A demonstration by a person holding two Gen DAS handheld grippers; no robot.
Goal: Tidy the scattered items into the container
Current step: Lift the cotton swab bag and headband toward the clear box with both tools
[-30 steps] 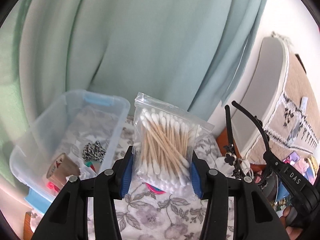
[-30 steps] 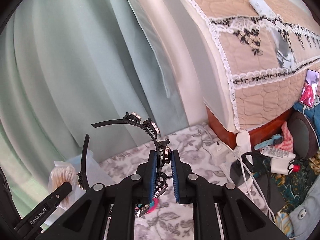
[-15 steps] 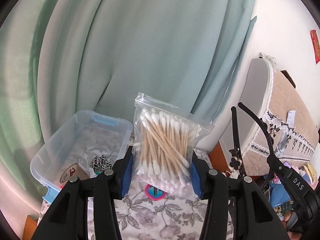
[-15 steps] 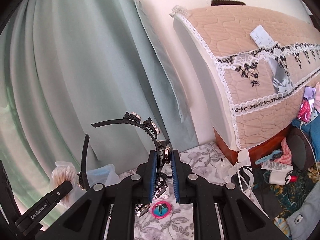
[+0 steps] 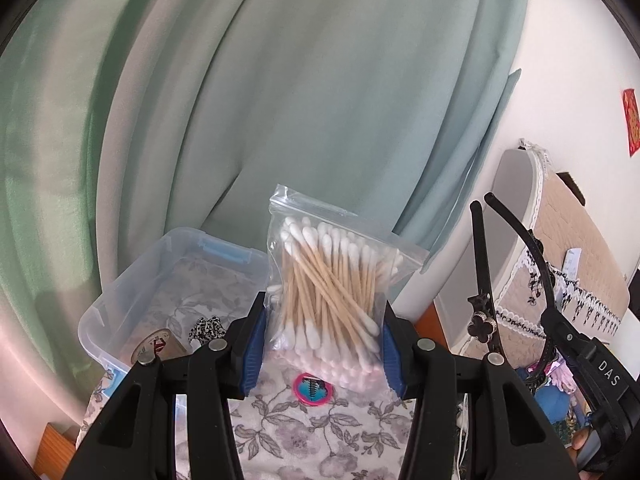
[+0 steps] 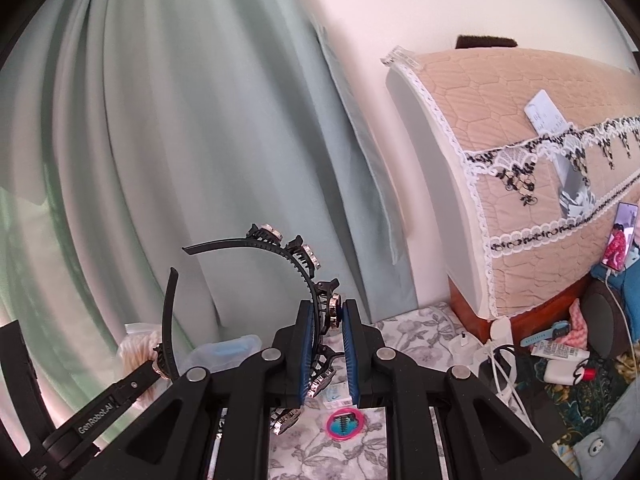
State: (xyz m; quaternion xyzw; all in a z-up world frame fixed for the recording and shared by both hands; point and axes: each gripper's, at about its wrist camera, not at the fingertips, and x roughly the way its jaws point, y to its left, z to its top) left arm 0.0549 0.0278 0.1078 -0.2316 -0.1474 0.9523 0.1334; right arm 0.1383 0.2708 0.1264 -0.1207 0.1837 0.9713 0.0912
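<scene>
Left tongs grip crinkly swab bag; right tongs pinch toothed headband.

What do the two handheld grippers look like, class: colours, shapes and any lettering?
Both the left gripper and the right gripper are black, angular plastic frames with silver rivets and ribbed blue pads inside the fingers. White lettering shows on their sides: "GenRobot.AI" on the left, "DAS" on the right.

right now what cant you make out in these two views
- Left wrist view: the near end of the clear container is hidden behind the left gripper, so its full contents cannot be counted.
- Left wrist view: the bottom of the cotton swab bag sits behind the blue pads.
- Right wrist view: the lower end of the black headband is hidden by the right gripper.
- Both views: the pink ring is too small to identify.
</scene>
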